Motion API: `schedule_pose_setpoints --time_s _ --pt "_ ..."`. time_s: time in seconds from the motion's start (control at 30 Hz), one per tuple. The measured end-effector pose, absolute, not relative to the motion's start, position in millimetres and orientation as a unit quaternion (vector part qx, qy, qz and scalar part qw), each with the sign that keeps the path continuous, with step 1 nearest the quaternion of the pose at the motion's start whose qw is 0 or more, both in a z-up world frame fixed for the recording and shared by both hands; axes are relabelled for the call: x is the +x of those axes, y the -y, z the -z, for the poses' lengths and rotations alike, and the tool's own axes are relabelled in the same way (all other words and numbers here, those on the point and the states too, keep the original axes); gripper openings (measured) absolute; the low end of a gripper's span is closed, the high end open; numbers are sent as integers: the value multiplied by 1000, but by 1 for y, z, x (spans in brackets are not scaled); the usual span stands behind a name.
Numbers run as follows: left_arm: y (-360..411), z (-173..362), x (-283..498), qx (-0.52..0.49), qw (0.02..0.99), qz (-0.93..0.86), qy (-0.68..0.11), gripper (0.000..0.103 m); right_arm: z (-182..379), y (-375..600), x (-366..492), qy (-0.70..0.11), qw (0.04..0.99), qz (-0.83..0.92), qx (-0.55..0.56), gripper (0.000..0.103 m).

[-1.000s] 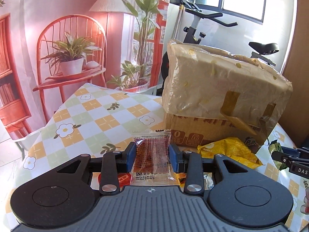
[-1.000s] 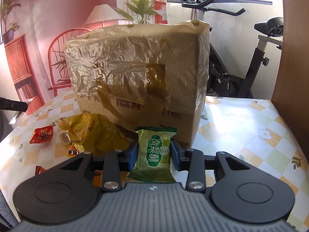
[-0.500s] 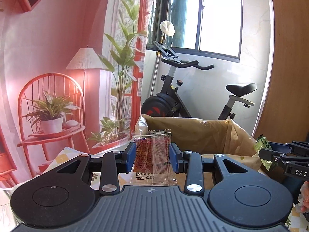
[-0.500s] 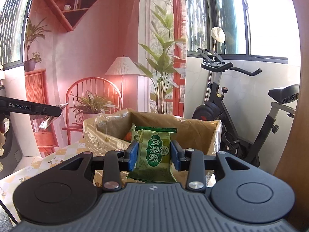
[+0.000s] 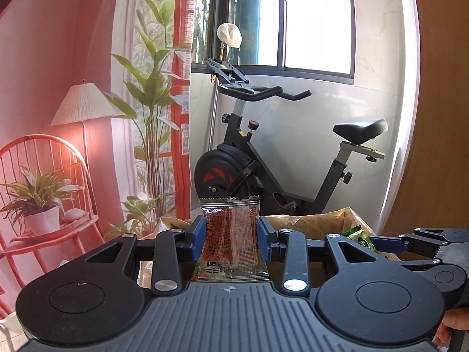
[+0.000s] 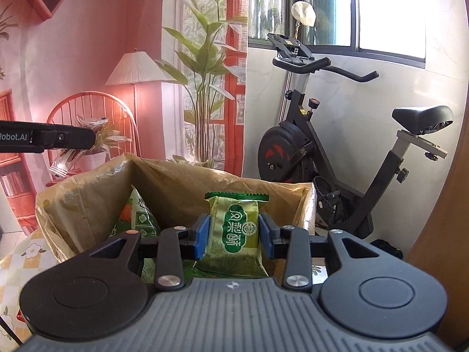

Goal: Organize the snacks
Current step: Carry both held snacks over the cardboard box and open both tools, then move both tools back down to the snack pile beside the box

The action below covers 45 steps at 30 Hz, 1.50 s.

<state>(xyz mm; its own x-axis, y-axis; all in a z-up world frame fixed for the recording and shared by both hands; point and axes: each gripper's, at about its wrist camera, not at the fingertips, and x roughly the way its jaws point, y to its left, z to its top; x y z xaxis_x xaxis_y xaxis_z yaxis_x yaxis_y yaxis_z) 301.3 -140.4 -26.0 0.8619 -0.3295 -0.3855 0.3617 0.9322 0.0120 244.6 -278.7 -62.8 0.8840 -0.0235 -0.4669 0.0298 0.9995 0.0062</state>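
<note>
Two snacks are clamped upright above the lined box (image 6: 88, 193): the left tongs (image 5: 231, 239) grip a red clear-wrapped packet (image 5: 230, 234), the right tongs (image 6: 234, 234) a green packet (image 6: 234, 228).

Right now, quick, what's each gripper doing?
Left gripper: shut on the clear red-speckled snack packet.
Right gripper: shut on the green foil snack packet.
</note>
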Motion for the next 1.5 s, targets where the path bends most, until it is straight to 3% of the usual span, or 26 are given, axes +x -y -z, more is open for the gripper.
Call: schedule_pose_setpoints --time_s 0.17,0.23,0.27,0.33,0.4,0.63,0.87,0.97,1.2,1.5 --pt "152 40 317 46 960 179 -212 41 73 283 245 -257 966 20 9 39" --pt "151 44 319 44 958 184 -217 50 73 281 245 -260 965 23 -2 40" --pt "152 45 319 44 957 184 -218 54 72 279 243 -258 966 30 -10 42" --pt "149 47 318 43 957 186 -218 73 67 278 240 -250 967 34 -15 53" --pt "146 47 314 44 958 186 -216 76 62 278 237 -241 970 31 -10 64" --pt "128 32 291 46 961 188 -197 87 48 271 220 -239 971 12 7 76" --pt "101 23 257 43 962 192 -192 88 35 255 199 -226 974 -9 30 82" --pt "83 23 241 32 961 194 -194 91 34 244 188 -216 976 -20 29 92" --pt "33 48 206 3 956 181 -229 96 45 219 156 -197 978 -48 45 100" --pt "-34 73 172 -35 958 109 -262 97 84 187 125 -212 973 -69 65 103"
